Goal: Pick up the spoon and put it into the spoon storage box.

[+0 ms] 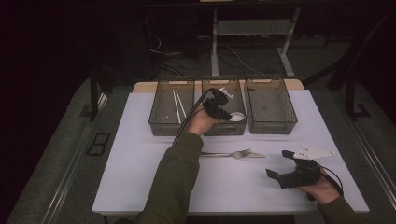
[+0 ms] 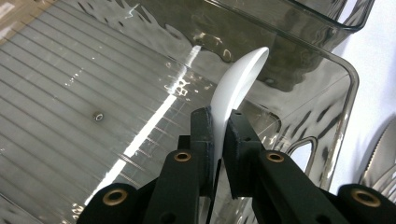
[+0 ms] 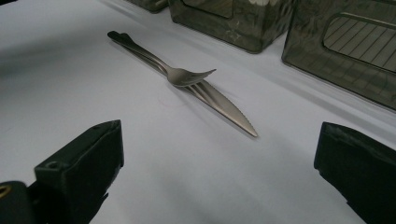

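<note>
L gripper (image 2: pixel 215 135) pinching white spoon (image 2: pixel 236 84) over middle bin (image 2: pixel 343 93), R gripper (image 3: pixel 219 172) wide, fork (image 3: pixel 187 74)

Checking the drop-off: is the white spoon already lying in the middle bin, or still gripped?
Still gripped. The left gripper is shut on the spoon, held over the middle bin.

No legible text, label, brand, number or sign anywhere. Smoked plastic bins (image 1: pixel 223 122), white spoon (image 2: pixel 236 86), fork (image 3: pixel 187 74), knife (image 3: pixel 224 109), worktop (image 1: pixel 140 182): all unmarked as seen.
</note>
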{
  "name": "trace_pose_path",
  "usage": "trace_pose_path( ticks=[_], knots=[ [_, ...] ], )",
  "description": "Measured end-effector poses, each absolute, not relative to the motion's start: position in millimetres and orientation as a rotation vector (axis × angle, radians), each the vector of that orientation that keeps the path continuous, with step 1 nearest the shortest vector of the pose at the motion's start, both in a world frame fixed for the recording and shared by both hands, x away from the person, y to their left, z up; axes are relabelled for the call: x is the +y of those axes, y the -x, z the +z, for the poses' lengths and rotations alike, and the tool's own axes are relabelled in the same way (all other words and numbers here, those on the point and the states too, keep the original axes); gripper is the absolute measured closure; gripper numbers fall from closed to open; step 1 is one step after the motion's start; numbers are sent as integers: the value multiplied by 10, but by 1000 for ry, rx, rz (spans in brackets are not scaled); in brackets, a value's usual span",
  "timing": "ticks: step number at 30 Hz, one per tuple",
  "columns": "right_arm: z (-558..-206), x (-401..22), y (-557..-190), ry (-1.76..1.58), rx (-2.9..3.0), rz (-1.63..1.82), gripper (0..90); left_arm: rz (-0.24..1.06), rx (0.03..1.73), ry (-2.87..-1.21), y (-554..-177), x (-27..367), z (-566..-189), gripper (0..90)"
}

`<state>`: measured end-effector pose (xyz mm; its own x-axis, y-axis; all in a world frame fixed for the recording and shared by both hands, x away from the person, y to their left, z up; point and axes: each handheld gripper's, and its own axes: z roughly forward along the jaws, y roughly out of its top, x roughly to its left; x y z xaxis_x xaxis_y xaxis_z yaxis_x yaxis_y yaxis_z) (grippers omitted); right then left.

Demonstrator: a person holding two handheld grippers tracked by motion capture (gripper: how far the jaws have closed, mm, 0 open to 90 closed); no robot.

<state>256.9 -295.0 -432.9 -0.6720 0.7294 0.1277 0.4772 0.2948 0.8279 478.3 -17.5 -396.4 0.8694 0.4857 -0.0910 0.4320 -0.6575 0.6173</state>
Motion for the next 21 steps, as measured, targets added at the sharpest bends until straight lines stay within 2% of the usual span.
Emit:
trace_pose_path(
  ticks=[10,14,21],
  knots=[
    [-4329,-2950,-2569,-1096,2291,1314,14,113,653,-2358,-4762,-173,-3948,754],
    [-4331,-2953,-2571,-1094,2289,1315,14,121,643,-2335,-4748,-146,-3895,696],
    [-4332,-2954,-2574,-1095,2291,1310,14,111,585,-2273,-4661,-38,-3733,544]
  ],
)
